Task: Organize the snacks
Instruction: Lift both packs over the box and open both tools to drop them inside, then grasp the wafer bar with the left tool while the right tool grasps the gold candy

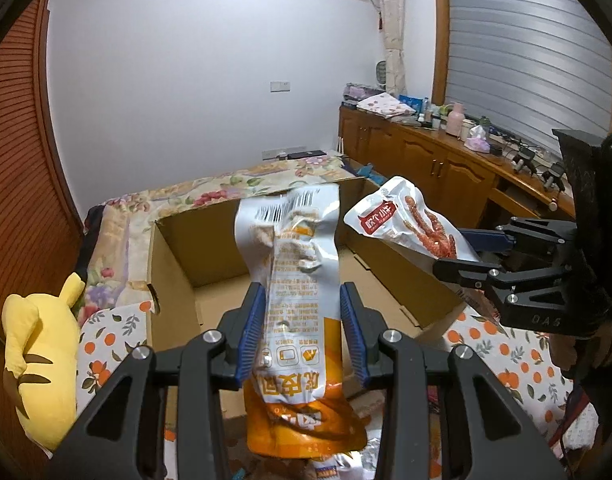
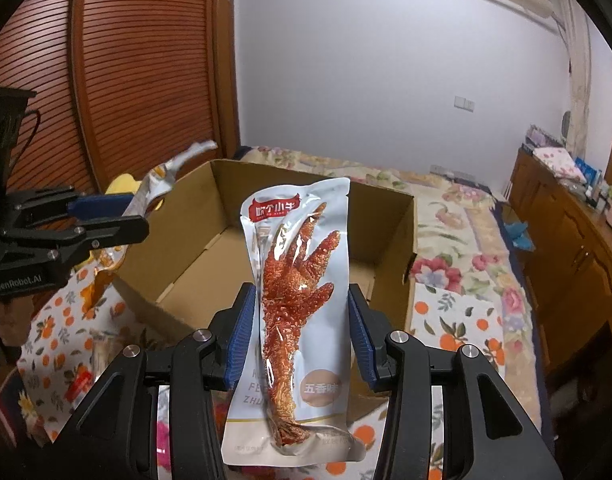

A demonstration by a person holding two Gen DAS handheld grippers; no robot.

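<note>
Left wrist view, orange-and-white snack packet (image 1: 295, 300) clamped in left gripper (image 1: 301, 312), near open cardboard box (image 1: 173, 264), chicken-foot packet (image 2: 301, 304) clamped in right gripper (image 2: 301, 316), box just beyond, bed (image 2: 458, 216) underneath

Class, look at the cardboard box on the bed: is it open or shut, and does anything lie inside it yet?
Open: the cardboard box has no lid over it, and the floor that shows is bare. Packets hide part of it.

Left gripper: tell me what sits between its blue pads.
An orange-and-white snack packet stands between the left gripper's pads, held above the cardboard box, in the left wrist view.
</note>
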